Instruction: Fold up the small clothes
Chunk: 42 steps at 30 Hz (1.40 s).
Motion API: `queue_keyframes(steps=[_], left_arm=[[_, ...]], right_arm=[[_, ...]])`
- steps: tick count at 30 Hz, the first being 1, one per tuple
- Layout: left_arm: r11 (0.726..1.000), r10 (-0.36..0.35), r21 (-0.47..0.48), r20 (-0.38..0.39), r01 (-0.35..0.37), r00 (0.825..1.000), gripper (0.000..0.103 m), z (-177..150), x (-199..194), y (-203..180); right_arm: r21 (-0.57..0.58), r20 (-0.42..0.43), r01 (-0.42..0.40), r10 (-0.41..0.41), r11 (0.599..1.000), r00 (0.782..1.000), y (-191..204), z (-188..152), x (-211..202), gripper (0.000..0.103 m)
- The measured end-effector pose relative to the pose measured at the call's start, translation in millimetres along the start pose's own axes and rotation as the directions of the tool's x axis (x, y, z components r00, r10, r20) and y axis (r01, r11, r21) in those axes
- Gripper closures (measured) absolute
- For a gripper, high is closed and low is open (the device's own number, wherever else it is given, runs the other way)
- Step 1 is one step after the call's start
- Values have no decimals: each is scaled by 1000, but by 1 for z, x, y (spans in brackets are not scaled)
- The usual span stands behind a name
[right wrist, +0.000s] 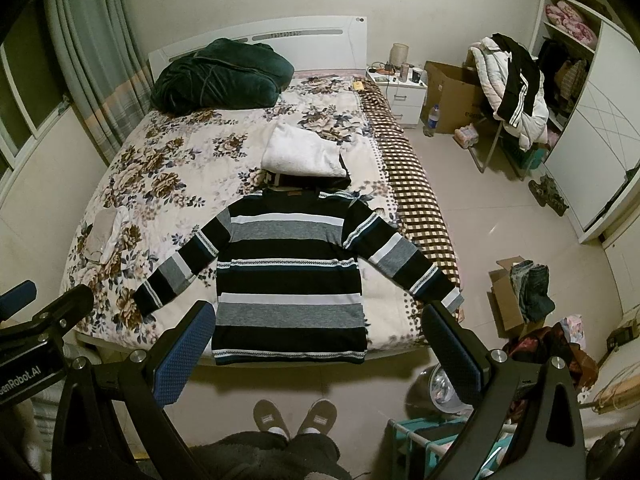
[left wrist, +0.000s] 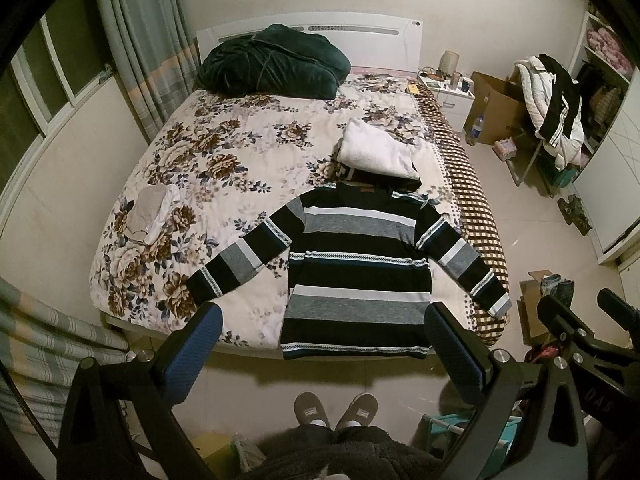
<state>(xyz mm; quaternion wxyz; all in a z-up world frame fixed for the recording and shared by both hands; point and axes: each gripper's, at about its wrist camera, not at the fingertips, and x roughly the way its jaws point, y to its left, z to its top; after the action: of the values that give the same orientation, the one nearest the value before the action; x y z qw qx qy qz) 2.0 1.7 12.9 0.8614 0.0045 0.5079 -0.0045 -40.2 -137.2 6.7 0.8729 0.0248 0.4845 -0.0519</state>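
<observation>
Your left gripper (left wrist: 322,350): jaws wide, empty. Your right gripper (right wrist: 320,350): jaws wide, empty. Sweater (right wrist: 292,280) flat on bed (right wrist: 180,168), hem between both jaws' tips.

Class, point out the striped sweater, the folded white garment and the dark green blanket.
striped sweater (left wrist: 356,272), left wrist view, chest.
folded white garment (left wrist: 376,148), left wrist view, top.
dark green blanket (right wrist: 220,76), right wrist view, middle.
</observation>
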Motion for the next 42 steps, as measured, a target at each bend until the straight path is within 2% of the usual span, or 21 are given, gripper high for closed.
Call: queue_keyframes(steps=[10, 17, 22, 28, 31, 34, 35, 37, 39, 40, 41, 42], left_arm=[[1000, -5, 1, -2, 5, 1000, 0, 0, -2, 0], [1000, -3, 9, 2, 3, 1000, 0, 16, 9, 0], [998, -16, 56, 15, 15, 1000, 0, 28, 56, 3], [994, -4, 108, 20, 2, 1000, 0, 42, 131, -8], [991, 23, 133, 3, -23, 1000, 0, 49, 184, -29], [990, 28, 137, -41, -22, 999, 0, 44, 232, -47], [991, 18, 130, -51, -11, 999, 0, 43, 249, -54], [993, 6, 119, -82, 4, 997, 0, 42, 290, -71], [992, 27, 123, -116, -13, 993, 0, 38, 327, -91], [992, 42, 126, -150, -23, 988, 0, 36, 356, -102], [992, 44, 123, -168, -23, 985, 0, 33, 370, -108], [993, 47, 120, -193, -24, 980, 0, 30, 390, -116]], right_arm=[[1, -1, -1, 1, 1000, 1000, 2, 1, 0, 0], [16, -17, 0, 1, 1000, 1000, 13, 11, 4, 0], [107, -36, -6, 10, 994, 999, -5, 13, 35, 0], [288, -97, 36, -9, 957, 995, -46, 0, 108, 0], [422, -113, 61, -14, 905, 993, -87, -19, 159, 0], [578, -127, 79, -7, 812, 992, -137, -43, 220, 0], [651, -148, 94, 4, 753, 989, -161, -57, 252, 0], [739, -159, 83, 54, 668, 986, -195, -80, 298, 0], [832, -146, 59, 115, 551, 983, -232, -107, 353, 0], [860, -144, 59, 130, 507, 981, -246, -118, 377, 0], [898, -131, 54, 149, 436, 980, -268, -136, 413, 0], [917, -113, 45, 150, 397, 982, -281, -144, 436, 0]])
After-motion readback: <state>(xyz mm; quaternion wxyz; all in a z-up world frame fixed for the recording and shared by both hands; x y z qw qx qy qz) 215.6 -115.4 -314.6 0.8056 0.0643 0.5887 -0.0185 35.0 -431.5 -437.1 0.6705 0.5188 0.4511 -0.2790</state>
